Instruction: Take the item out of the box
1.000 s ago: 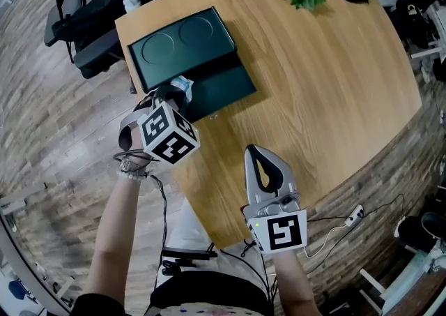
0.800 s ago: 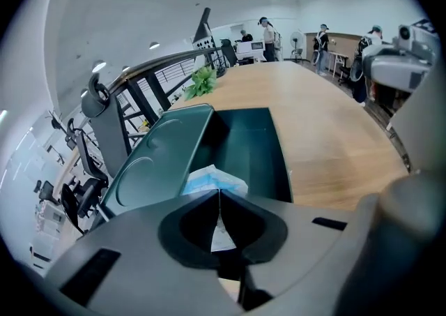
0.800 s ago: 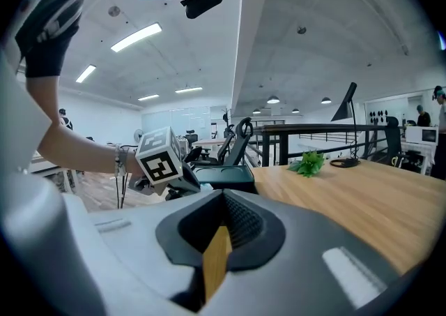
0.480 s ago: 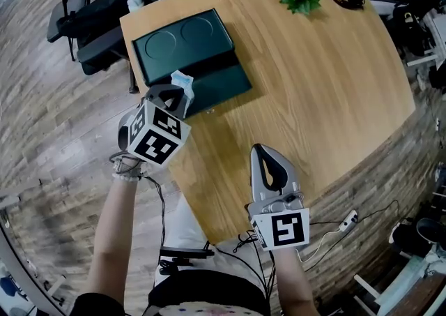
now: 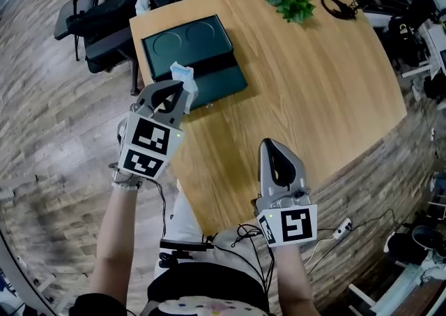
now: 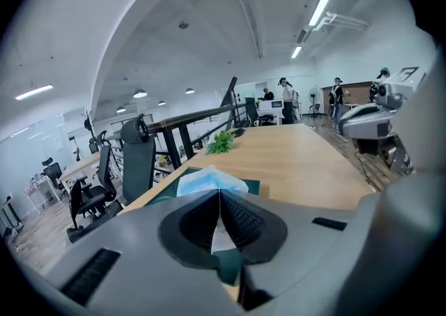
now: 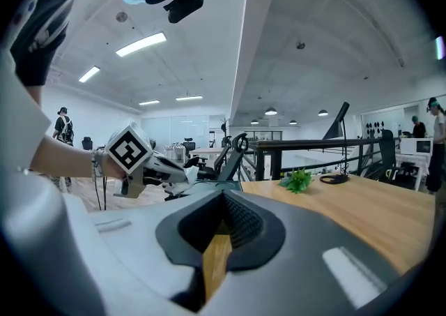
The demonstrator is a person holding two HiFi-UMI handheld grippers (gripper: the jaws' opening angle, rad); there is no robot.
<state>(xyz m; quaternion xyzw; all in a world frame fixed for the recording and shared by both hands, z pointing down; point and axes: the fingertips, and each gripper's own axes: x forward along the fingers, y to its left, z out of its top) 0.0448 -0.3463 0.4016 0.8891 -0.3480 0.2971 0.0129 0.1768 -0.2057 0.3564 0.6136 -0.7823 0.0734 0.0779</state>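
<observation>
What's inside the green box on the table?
Two empty round hollows show in the box, beside a dark flat half. The left tongs and the pale blue item they pinch cover its near corner.

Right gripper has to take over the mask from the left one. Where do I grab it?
Probably the free blue end of the mask, sticking out past the tips of the left gripper, which is shut on it. Bring the right gripper in from over the table, jaws across the thin sheet.
</observation>
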